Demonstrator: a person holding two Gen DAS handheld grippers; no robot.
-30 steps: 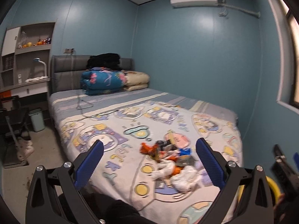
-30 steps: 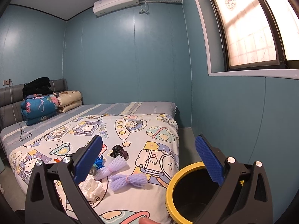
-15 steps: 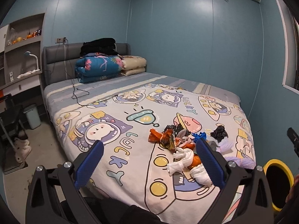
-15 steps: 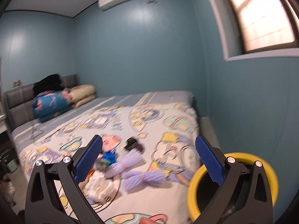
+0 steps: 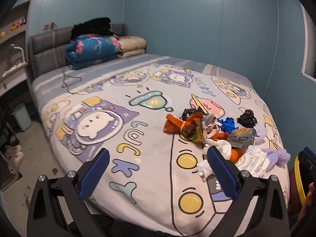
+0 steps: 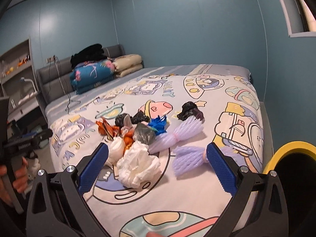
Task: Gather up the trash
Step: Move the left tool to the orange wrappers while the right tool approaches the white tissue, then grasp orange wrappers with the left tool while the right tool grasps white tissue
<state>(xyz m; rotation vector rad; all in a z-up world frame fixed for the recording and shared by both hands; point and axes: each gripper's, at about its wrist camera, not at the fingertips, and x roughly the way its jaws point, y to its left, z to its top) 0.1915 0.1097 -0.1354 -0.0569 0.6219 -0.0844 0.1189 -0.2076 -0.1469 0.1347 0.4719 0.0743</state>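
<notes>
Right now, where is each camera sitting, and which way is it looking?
Left wrist: on the left gripper, aimed across the bed at the headboard; open fingers show.
Right wrist: on the right gripper, aimed over the trash pile, bin at right; open fingers and the left hand show.
Both share the bed and trash pile.

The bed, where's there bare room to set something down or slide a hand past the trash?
Free sheet lies left of the trash pile, toward the bed's left edge, and between the pile and the folded blankets, apart from a cable. It is crowded around the white bag and purple foam nets beside the yellow-rimmed bin.
</notes>
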